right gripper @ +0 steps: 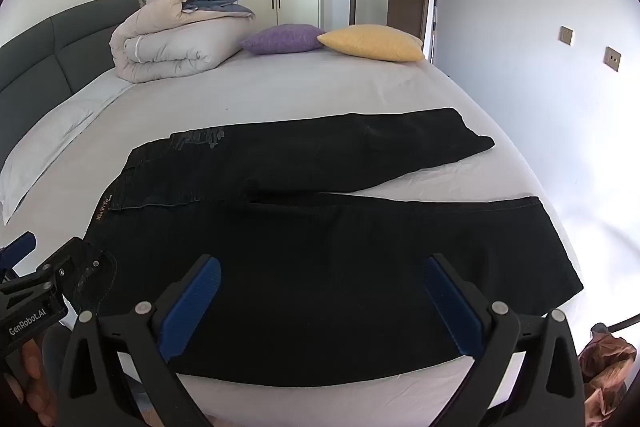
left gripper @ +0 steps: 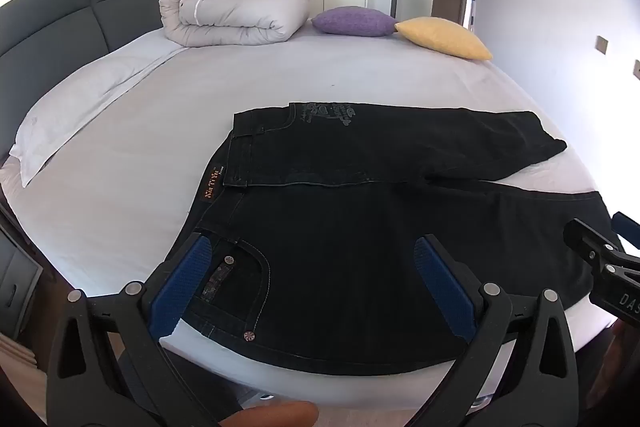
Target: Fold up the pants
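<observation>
Black jeans (left gripper: 360, 227) lie flat on the white bed (left gripper: 280, 79), waistband to the left, both legs running right; they also show in the right wrist view (right gripper: 320, 247). My left gripper (left gripper: 316, 267) is open and empty, hovering over the near front pocket by the waistband. My right gripper (right gripper: 322, 291) is open and empty, hovering over the near leg. The right gripper also shows at the right edge of the left wrist view (left gripper: 608, 263); the left gripper shows at the left edge of the right wrist view (right gripper: 40, 287).
A folded duvet (left gripper: 232, 7), a purple cushion (left gripper: 352, 21) and a yellow cushion (left gripper: 444, 37) sit at the far side of the bed. A white pillow (left gripper: 80, 107) lies by the grey headboard (left gripper: 60, 15). The bed's near edge is just below the jeans.
</observation>
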A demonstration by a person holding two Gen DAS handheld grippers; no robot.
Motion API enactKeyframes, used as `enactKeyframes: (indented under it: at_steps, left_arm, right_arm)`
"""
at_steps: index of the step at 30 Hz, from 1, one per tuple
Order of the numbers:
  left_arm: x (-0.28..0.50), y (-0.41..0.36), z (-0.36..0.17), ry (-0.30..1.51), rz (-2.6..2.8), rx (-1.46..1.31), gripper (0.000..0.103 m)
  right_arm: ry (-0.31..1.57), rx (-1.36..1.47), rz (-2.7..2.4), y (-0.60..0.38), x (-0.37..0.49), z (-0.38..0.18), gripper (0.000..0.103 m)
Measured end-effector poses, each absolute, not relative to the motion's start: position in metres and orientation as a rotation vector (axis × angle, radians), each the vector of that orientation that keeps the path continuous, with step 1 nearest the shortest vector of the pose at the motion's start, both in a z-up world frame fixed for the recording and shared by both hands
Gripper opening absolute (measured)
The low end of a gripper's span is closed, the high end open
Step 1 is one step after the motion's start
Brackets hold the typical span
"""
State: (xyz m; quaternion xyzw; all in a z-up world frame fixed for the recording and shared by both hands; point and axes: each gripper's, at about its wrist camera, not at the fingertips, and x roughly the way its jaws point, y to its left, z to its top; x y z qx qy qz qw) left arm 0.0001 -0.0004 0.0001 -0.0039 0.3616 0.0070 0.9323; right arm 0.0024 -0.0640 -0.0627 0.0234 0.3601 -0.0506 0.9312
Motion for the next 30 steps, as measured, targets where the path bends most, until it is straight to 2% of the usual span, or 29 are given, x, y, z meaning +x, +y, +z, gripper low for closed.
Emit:
enactKeyframes:
  at_steps: [30]
  left_arm:
    - [-0.0001, -0.0004, 0.0001, 0.74, 0.015, -0.008, 0.103]
  right_arm:
    - [0.738, 0.044, -0.105, -0.0606, 0.0008, -0.066, 0.103]
